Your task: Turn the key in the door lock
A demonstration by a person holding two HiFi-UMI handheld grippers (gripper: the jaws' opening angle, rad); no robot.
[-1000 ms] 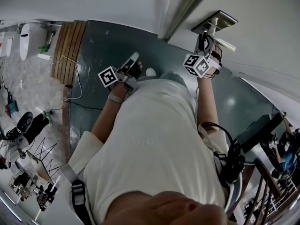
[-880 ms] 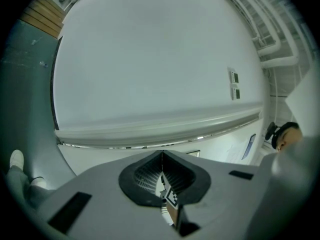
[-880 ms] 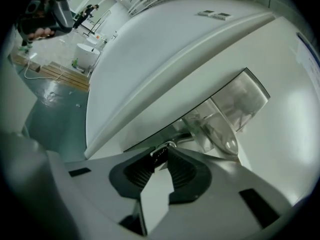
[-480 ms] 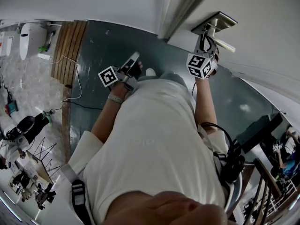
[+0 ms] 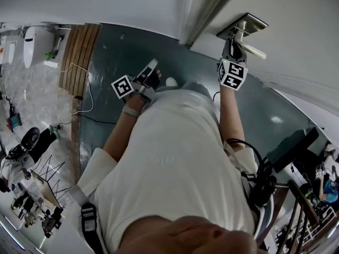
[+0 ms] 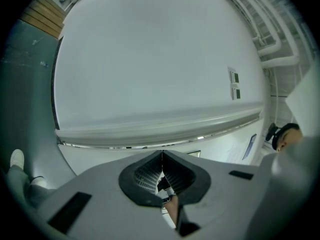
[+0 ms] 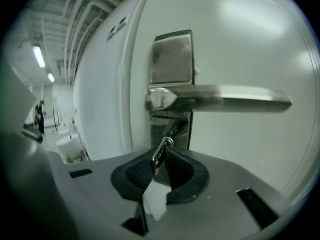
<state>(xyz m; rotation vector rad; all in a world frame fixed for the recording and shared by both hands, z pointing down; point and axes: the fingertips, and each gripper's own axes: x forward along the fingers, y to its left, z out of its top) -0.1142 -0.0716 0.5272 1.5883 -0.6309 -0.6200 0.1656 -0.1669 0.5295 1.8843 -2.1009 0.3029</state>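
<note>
Under handle (image 7: 220,100), right tongs (image 7: 163,163) closing on key (image 7: 158,153), hidden in head view

The small silver metal key (image 7: 159,153) sits tilted at the lower end of the tall silver door lock plate (image 7: 172,59), just below its level lever handle (image 7: 225,99).

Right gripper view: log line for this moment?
right gripper: fingers just closing, shut on key | key: in lock under handle | left gripper: shut, empty

No legible text, labels, brands or numbers
</note>
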